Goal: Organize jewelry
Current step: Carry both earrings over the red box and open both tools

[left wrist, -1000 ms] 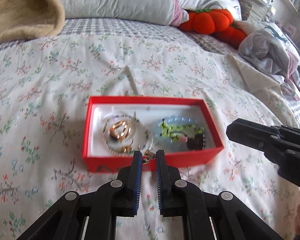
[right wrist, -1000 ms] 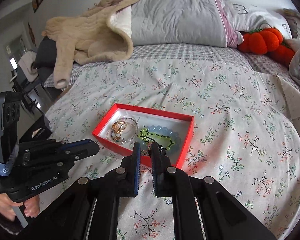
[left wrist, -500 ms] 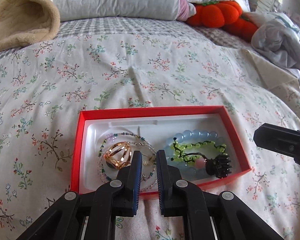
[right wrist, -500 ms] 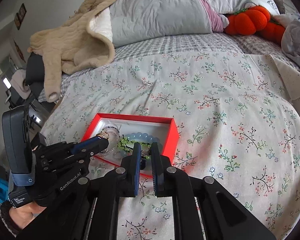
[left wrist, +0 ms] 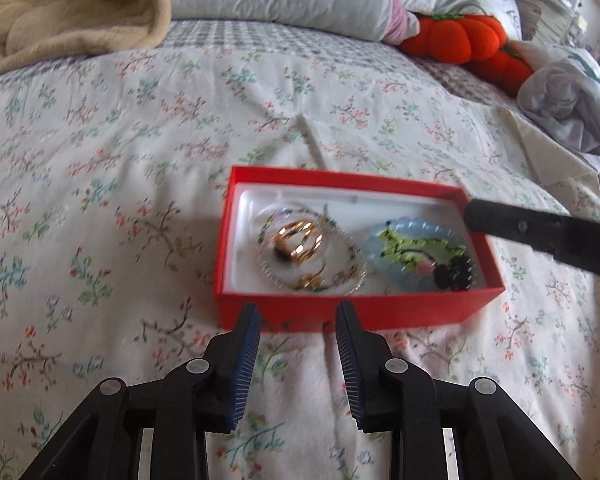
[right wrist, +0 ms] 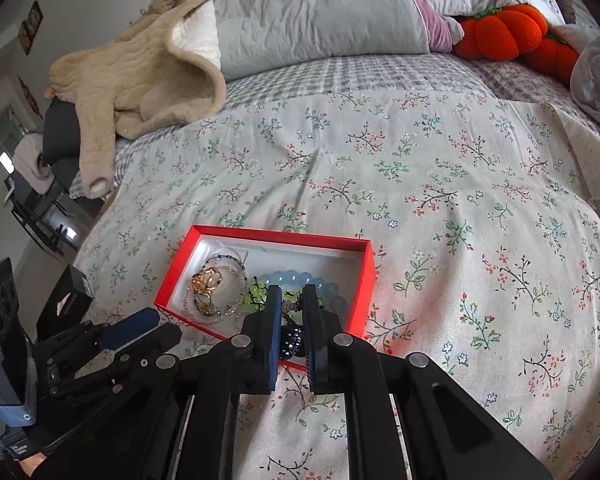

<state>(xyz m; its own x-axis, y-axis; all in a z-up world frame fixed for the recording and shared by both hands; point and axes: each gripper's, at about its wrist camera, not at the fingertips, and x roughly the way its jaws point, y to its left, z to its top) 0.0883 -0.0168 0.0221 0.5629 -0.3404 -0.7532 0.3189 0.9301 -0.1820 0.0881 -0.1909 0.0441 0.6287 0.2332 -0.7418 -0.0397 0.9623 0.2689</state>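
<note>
On a floral bedspread (left wrist: 140, 140), the left gripper (left wrist: 298, 312) hovers just before the near wall of a red box (left wrist: 340, 314), its jaws just opened apart with nothing between them; inside, left to right, lie gold rings (left wrist: 298, 240) within a clear beaded bracelet (left wrist: 350, 276), then a blue bead bracelet (left wrist: 416, 228) and a dark charm (left wrist: 456, 274). The right gripper (right wrist: 287, 300) hangs over the box's right half, jaws together and seemingly empty; lowering carelessly could likely snag tangled strands or tip the light box.

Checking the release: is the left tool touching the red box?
Apart. Left wrist view shows the left tool open, nothing between its fingers, just short of the red box.
</note>
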